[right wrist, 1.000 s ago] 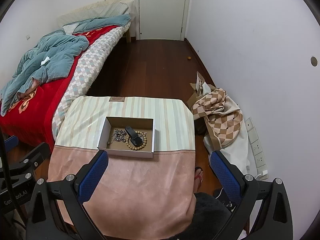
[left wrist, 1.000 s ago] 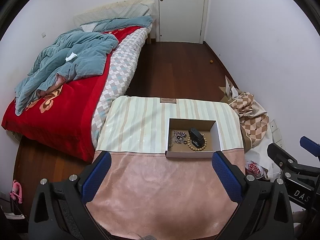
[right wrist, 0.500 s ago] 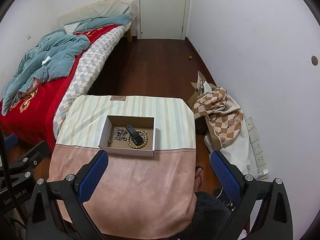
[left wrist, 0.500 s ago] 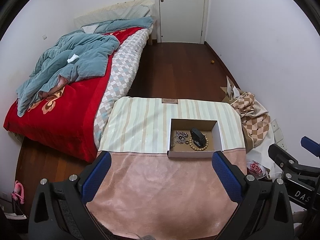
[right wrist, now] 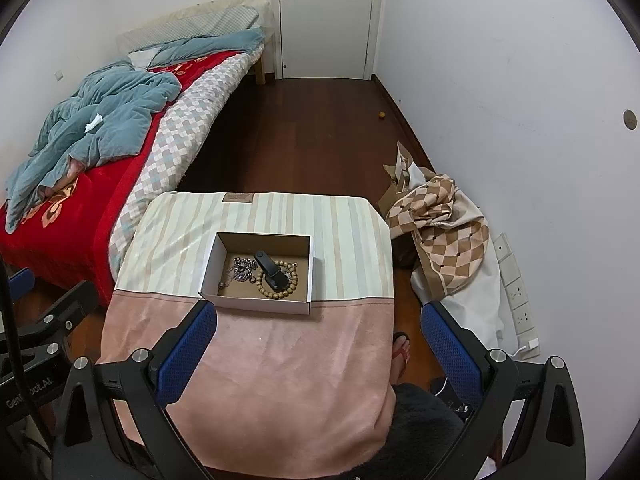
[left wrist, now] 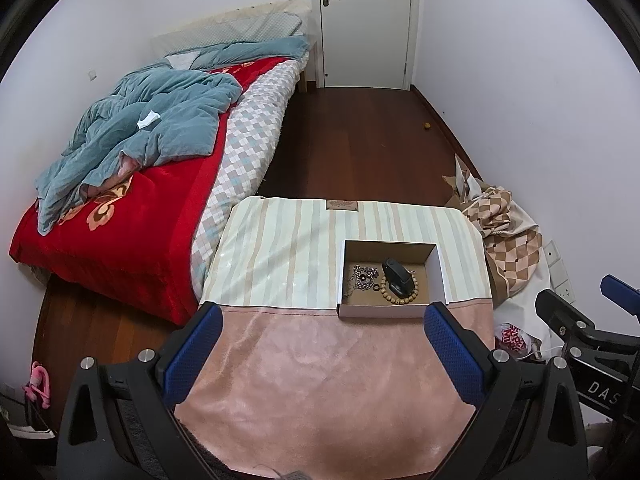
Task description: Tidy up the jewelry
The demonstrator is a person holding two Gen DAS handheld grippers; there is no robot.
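Observation:
An open cardboard box [left wrist: 439,270] [right wrist: 256,305] sits on a small table covered with a striped and pink cloth [left wrist: 320,380] [right wrist: 280,380]. Inside lie a wooden bead bracelet [left wrist: 400,298] [right wrist: 294,286], a silver chain [left wrist: 362,274] [right wrist: 240,268], a small dark ring [left wrist: 376,288] and a black clip-like object [left wrist: 396,278] [right wrist: 272,270]. My left gripper [left wrist: 322,354] is open and empty, held above the pink cloth short of the box. My right gripper [right wrist: 318,350] is open and empty, also back from the box.
A bed [left wrist: 132,184] with red cover and blue quilt stands left of the table. A checked cloth pile [right wrist: 440,220] lies on the floor at right by the wall. A closed white door [left wrist: 364,24] is at the far end. A foot in a sandal [right wrist: 400,354] shows by the table.
Both views have shifted slightly; the box sits a touch further right in each frame. Both grippers stay open and empty.

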